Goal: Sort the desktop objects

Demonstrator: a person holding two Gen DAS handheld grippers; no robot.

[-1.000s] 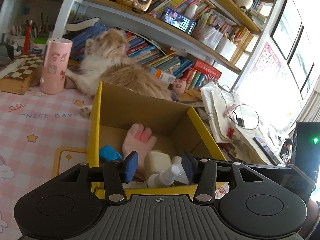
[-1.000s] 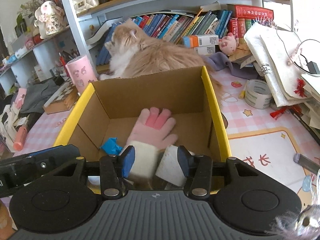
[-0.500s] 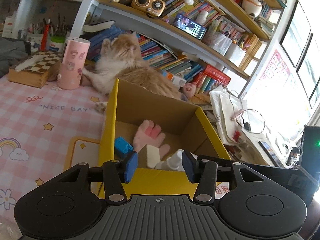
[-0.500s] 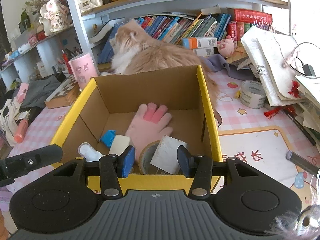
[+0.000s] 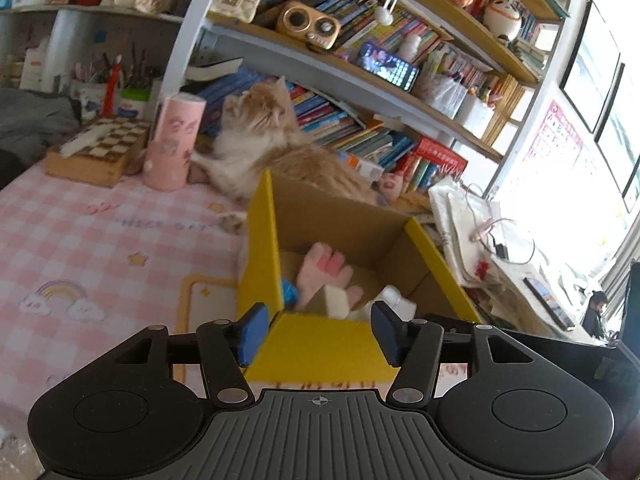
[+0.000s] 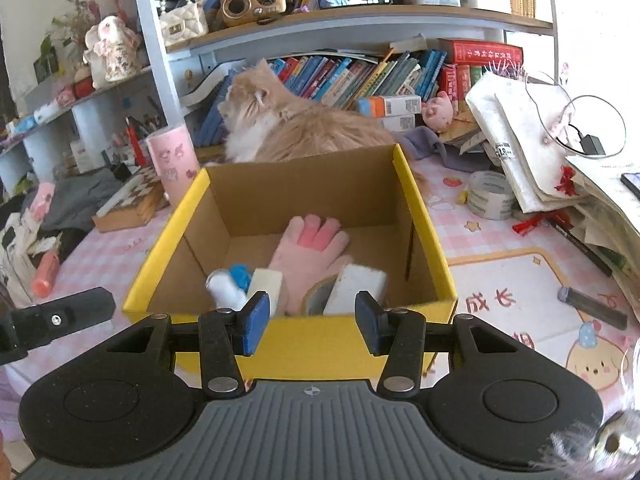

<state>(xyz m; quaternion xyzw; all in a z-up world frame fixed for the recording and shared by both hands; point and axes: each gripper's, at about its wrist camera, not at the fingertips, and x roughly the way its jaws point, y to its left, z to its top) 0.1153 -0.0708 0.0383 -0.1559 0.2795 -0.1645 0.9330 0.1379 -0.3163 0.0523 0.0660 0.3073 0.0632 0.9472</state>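
Two risks I note: in the left wrist view my left hand-held gripper (image 5: 318,334), jaws just widened and empty, hangs at the yellow box (image 5: 320,338) corner and could shove it into the cat (image 5: 276,148). In the right wrist view my right hand-held gripper (image 6: 310,328), part-open and empty, faces the glove (image 6: 310,256) inside; the tape roll (image 6: 490,196) left on the worktop (image 6: 500,280) sits under a leaning paper stack (image 6: 520,140).

I see a counter (image 6: 500,240) under a pink checked cloth (image 5: 80,240). Behind it stand white shelves (image 6: 360,14) full of books (image 6: 360,76). Strong daylight comes through a window (image 5: 560,216) on the right side.
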